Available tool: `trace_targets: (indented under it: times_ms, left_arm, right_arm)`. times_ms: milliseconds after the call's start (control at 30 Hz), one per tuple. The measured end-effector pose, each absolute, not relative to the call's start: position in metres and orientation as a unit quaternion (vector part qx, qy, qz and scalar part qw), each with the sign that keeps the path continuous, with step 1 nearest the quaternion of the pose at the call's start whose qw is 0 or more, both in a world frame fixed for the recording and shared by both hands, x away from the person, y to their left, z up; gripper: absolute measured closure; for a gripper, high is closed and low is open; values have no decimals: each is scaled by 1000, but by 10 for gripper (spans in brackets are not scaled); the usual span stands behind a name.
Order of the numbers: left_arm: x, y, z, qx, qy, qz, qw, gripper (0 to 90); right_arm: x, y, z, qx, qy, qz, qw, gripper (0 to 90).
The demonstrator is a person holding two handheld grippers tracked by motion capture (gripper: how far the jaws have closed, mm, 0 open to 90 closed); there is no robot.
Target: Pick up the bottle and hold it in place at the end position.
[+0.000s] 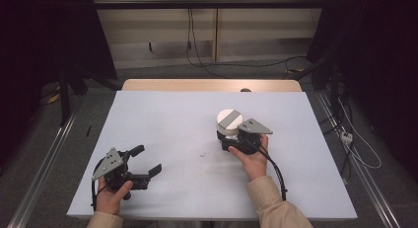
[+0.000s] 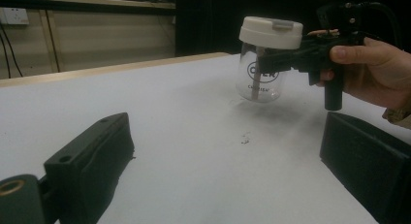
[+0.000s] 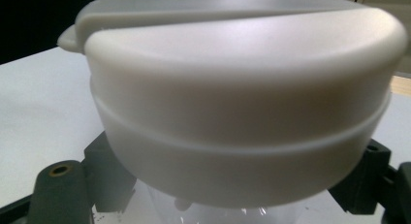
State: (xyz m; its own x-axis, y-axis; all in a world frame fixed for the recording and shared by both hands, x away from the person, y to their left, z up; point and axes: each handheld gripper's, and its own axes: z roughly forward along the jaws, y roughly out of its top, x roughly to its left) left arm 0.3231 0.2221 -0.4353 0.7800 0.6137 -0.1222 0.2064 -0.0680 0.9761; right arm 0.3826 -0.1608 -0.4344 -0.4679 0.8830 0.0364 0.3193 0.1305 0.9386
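Jar gripped in your right tool.
Your right tool clamps the clear jar under its white lid, off the bench; your left tool gapes empty.

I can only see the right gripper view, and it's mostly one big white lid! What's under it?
Observer: A clear glass jar with a round black logo. The right gripper has its jaws clamped on it just below the white lid.
Operator: Is it on the table?
Observer: It seems to hang just above the white table, over its shadow.
Operator: And my other gripper?
Observer: The left gripper is open near the table's near left corner, holding nothing.
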Motion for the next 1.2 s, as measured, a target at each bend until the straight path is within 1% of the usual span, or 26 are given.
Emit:
trace_targets:
  times_ms: [467,1200]
  left_arm:
    - [323,220,-436,713,287,163,619,43]
    - [323,217,-437,714,289,161,617,44]
  right_arm:
    - [395,-141,-442,419,704,502,278,193]
    - [404,-134,-451,422,700,508,273,193]
